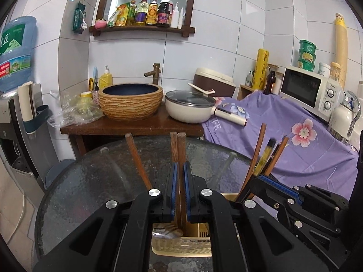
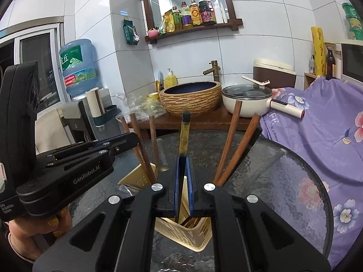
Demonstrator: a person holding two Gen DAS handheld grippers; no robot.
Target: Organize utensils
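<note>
Lowering: both tongs over the cream basket (image 2: 195, 233)
left tongs (image 1: 180, 167): clamped on wooden chopsticks (image 1: 179, 145)
right tongs (image 2: 184, 161): clamped on black-gold chopstick (image 2: 184, 133)
risk: tips snagging basket rim below, tipping it off tabletop (image 1: 90, 181)

Round glass table (image 1: 95, 181) bears a cream slotted utensil basket (image 2: 136, 176) holding chopsticks (image 2: 229, 140)

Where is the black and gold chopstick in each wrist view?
Left wrist: black and gold chopstick stands right of centre, clamped by the right gripper.
Right wrist: bottom centre, rising from between that gripper's pads.
Shared landmark: the woven-pattern basin.
</note>
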